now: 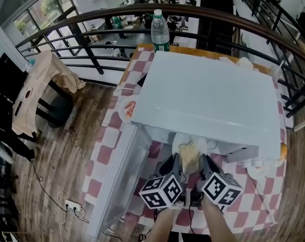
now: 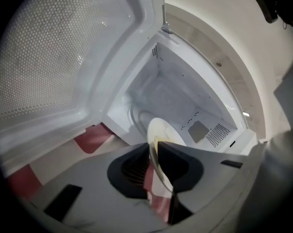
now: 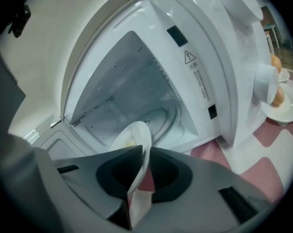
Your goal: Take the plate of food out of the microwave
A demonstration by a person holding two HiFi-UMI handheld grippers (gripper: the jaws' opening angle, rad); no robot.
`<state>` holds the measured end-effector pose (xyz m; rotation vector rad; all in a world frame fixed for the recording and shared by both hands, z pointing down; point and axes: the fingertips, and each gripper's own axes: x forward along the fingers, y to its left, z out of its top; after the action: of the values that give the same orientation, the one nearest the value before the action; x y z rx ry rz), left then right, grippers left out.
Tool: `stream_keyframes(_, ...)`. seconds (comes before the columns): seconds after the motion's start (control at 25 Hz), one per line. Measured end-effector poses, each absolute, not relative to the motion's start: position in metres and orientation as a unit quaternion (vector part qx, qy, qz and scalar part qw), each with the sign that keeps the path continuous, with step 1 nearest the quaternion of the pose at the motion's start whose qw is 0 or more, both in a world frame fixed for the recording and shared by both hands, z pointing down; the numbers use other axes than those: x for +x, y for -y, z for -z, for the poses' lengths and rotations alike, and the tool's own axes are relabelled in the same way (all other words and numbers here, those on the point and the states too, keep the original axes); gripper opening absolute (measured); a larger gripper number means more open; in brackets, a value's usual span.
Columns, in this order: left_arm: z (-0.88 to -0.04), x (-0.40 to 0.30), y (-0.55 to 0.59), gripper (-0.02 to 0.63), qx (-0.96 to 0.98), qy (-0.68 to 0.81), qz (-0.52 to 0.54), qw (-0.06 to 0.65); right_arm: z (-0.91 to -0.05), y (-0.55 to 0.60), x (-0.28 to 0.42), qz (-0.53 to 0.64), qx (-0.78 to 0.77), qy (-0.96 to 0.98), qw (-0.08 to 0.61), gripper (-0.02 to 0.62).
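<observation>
A white plate [image 1: 179, 141] with a heap of pale noodles [image 1: 188, 155] hangs level at the mouth of the white microwave [image 1: 208, 95], just in front of its opening. My left gripper [image 1: 176, 161] is shut on the plate's left rim. My right gripper [image 1: 203, 162] is shut on the right rim. In the left gripper view the plate [image 2: 165, 130] runs edge-on between the pads of the left gripper [image 2: 155, 153], with the bare cavity [image 2: 170, 93] behind. The right gripper view has the plate [image 3: 135, 134] clamped in the right gripper [image 3: 145, 152], the glass turntable [image 3: 161, 118] beyond.
The microwave door [image 1: 117, 170] stands swung open at the left. A water bottle [image 1: 160, 30] stands behind the microwave. A small plate [image 1: 126, 110] lies to its left, bowls with eggs [image 3: 277, 98] to its right. The checkered cloth [image 1: 106, 150] covers the table; railings lie beyond.
</observation>
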<state>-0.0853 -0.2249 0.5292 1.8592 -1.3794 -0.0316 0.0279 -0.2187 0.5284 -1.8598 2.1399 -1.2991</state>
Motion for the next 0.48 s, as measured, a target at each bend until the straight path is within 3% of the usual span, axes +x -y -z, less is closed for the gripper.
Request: stream_keyframes(0.48, -0.506, -0.084, 0.193, 0.061, 0.732, 0.547, 0.022, 0.405, -0.511, 0.187, 0.025, 0.419, -0.589, -0.691, 0.01, 0.049)
